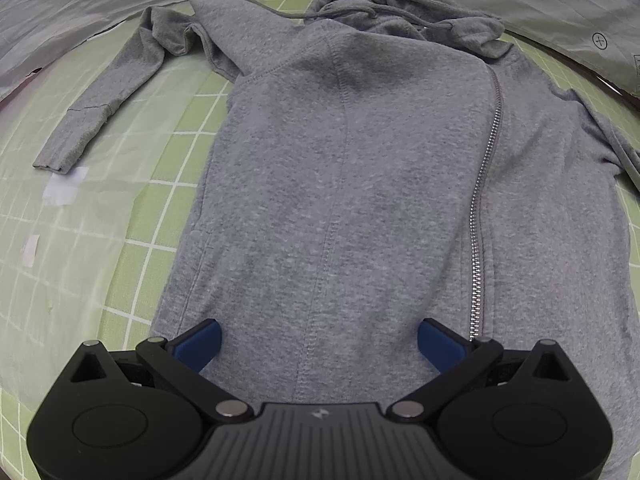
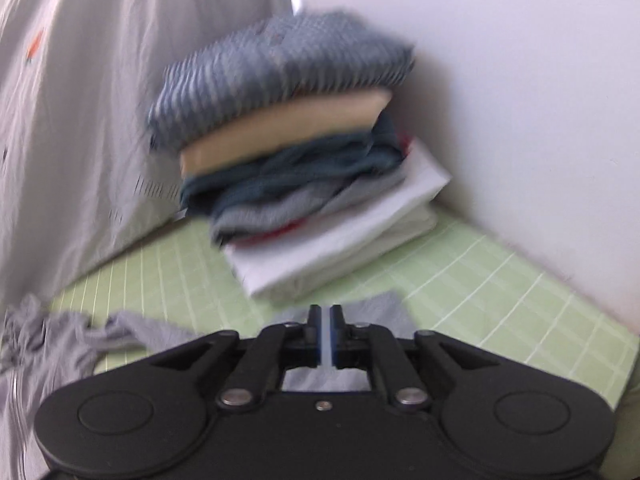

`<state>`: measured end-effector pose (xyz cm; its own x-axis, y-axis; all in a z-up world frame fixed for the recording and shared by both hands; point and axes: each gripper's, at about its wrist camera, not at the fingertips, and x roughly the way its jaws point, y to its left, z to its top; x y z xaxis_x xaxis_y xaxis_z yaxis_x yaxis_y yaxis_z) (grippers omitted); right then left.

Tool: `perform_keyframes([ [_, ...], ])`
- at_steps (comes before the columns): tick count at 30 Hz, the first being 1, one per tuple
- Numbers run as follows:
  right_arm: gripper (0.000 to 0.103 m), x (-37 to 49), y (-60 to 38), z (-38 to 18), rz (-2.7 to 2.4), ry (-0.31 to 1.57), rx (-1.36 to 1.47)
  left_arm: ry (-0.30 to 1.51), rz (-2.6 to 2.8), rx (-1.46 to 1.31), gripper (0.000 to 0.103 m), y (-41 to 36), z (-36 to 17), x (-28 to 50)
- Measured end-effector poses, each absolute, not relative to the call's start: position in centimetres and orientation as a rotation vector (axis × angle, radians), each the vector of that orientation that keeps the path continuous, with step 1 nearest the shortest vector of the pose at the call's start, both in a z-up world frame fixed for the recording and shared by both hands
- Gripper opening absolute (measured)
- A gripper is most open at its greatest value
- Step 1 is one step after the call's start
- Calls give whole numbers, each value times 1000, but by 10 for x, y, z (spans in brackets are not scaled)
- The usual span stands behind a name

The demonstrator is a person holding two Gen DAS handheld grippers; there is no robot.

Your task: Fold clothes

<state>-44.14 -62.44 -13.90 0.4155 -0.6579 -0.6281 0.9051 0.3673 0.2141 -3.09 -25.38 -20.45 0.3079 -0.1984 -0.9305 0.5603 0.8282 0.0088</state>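
Left wrist: grey hoodie [image 1: 340,184] lies flat on green grid mat [image 1: 132,264], zip closed; left gripper [image 1: 319,344] spread wide over hem, prob. steadying. Right wrist: right gripper [image 2: 326,334] clenched, seemingly pinching hoodie cloth. Only this view shows folded stack [image 2: 304,152] beyond hoodie, by wall.

Open left tongs [image 1: 319,342] over grey zip hoodie [image 1: 360,168] on green mat [image 1: 132,216]

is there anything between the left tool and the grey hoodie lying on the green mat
Nothing visible. The left tool hangs open directly over the hoodie, its blue fingers spread either side of the bottom hem area, with only bare grey fabric between them.
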Motion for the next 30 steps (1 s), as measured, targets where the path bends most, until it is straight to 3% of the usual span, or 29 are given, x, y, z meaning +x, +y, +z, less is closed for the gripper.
perform_keyframes([
  [1, 31, -434, -625, -149, -1046, 502, 600, 1154, -516, 361, 103, -254, -205, -31],
  [3, 56, -419, -628, -169, -1031, 534, 619, 1151, -515, 359, 103, -254, -205, -31],
  [5, 61, -405, -630, -187, -1022, 567, 636, 1149, -512, 356, 103, -253, -205, -32],
  [6, 71, -398, -632, -194, -1027, 590, 629, 1148, -510, 354, 103, -253, -206, -32],
  [7, 88, -391, -634, -200, -1033, 613, 621, 1147, -509, 353, 103, -253, -206, -32],
  [9, 103, -380, -636, -210, -1032, 659, 584, 1146, -508, 352, 103, -253, -207, -33],
  [15, 103, -355, -634, -223, -1047, 805, 367, 1147, -506, 352, 103, -255, -204, -32],
  [20, 101, -365, -641, -224, -1000, 772, 471, 1148, -507, 354, 103, -256, -202, -32],
  [24, 90, -371, -641, -224, -1010, 746, 487, 1147, -506, 353, 103, -256, -204, -33],
  [30, 91, -366, -632, -223, -971, 752, 438, 1144, -507, 352, 103, -255, -205, -34],
])
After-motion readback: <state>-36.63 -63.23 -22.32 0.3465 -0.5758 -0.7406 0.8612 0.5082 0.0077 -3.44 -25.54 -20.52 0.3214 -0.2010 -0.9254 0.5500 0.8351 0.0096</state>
